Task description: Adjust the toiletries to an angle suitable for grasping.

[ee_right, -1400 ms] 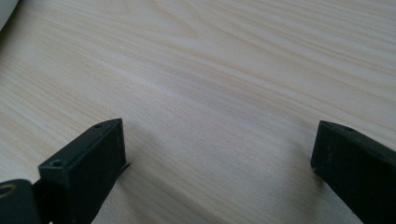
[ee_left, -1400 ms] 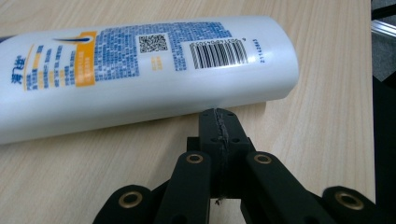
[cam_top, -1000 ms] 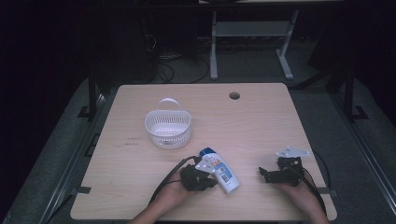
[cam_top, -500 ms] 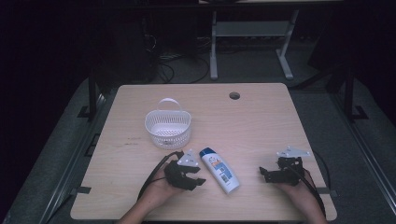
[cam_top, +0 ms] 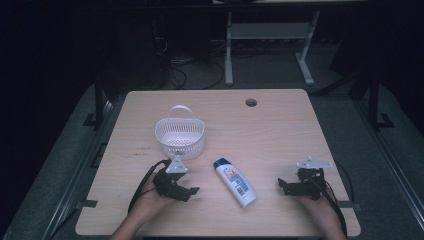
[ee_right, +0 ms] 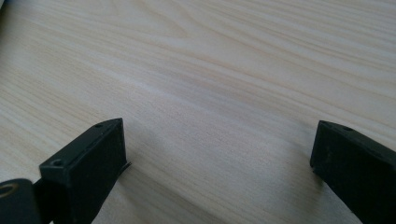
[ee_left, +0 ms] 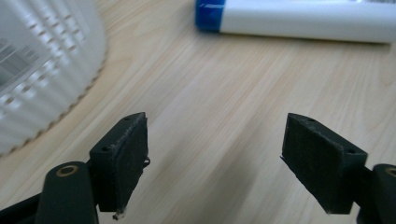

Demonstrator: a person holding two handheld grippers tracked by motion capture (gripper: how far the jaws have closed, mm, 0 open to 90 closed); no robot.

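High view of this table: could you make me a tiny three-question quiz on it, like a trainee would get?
1. True or false: the bottle lies inside the basket.
2. Which gripper is nearer the basket: A left gripper, B right gripper?
3. What colour is the bottle's cap?

Key: 1 false, it lies flat on the table; 2 A; 3 blue.

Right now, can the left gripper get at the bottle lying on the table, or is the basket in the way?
Probably yes. The left gripper has just opened, nothing between its jaws, and bare table lies between it and the bottle. The basket sits behind, off that path.
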